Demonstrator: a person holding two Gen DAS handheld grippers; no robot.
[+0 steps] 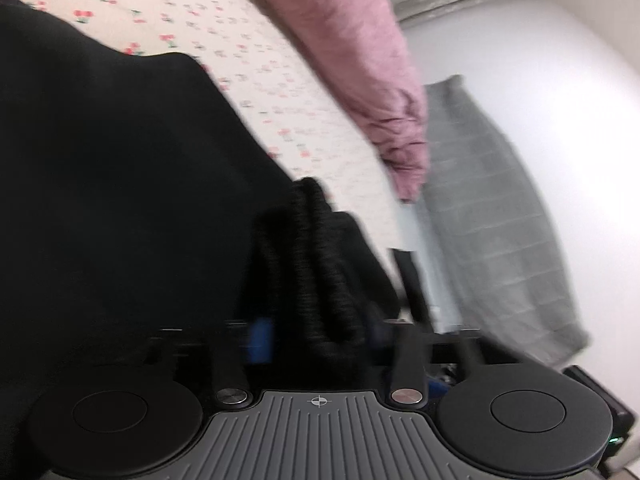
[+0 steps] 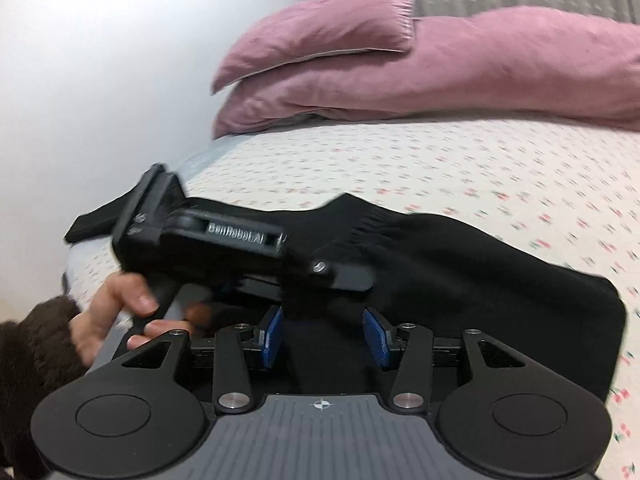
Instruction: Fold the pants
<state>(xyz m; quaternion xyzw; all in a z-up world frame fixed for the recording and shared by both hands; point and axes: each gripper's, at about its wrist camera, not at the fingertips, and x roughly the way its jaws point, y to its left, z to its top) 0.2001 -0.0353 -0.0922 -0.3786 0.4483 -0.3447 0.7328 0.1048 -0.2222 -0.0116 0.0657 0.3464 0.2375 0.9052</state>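
black pants (image 2: 460,280) lie spread across the bed (image 2: 480,168), on a white sheet printed with small red flowers. ribbed waistband end (image 1: 320,264) is bunched up right in the left claw (image 1: 316,320); left wrist view shows the jaws drawn in narrow with the ribbed fabric wedged between them, one blue pad (image 1: 262,340) showing at the cloth's left side, the other hidden by fabric. looks clamped on the pants. rest of the pants fills the left half of that view as a dark mass.

right claw (image 2: 322,336) sits over the pants edge nearest the camera, jaws partly apart, both blue pads clear of the cloth, black fabric under and between them but not pinched.

in the right wrist view the left claw crosses from the left, lying over the pants, a hand (image 2: 116,312) gripping its handle, fuzzy brown sleeve (image 2: 36,340) behind it.

two pink pillows (image 2: 400,64) stacked at the head of the bed, well apart from the pants. grey blanket (image 1: 492,220) hangs beside the bed against a white wall. frames blurred.
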